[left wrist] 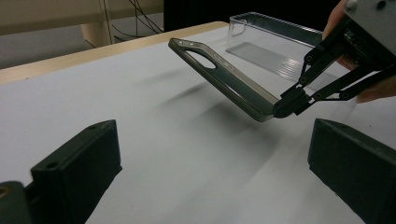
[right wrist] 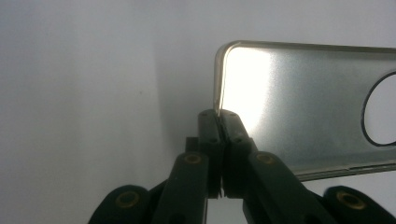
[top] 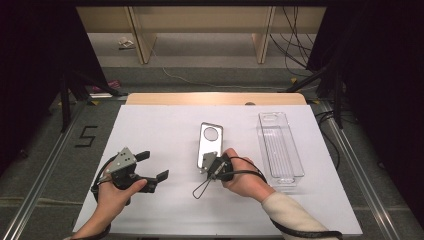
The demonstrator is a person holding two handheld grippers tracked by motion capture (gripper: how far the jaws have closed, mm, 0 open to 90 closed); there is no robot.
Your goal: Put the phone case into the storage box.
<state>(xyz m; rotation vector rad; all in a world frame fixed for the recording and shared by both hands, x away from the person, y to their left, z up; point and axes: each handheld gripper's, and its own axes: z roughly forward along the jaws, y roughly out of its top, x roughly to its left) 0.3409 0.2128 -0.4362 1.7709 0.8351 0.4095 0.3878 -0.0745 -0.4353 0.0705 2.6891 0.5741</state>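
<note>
Left gripper view is showing your right tongs (left wrist: 286,103) clenching the phone case (left wrist: 224,79) by its thin, slippery corner, lifting it off the tabletop (left wrist: 154,140) toward twelve o'clock, left tongs (left wrist: 212,158) hanging released.

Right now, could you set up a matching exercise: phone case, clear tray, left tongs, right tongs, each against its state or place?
1 phone case
2 clear tray
3 left tongs
4 right tongs

a open, holding nothing
b lying empty on the table's right side
c lifted at one corner, tilted
d shut on a corner of the case

Pairs: 1-c, 2-b, 3-a, 4-d
</note>
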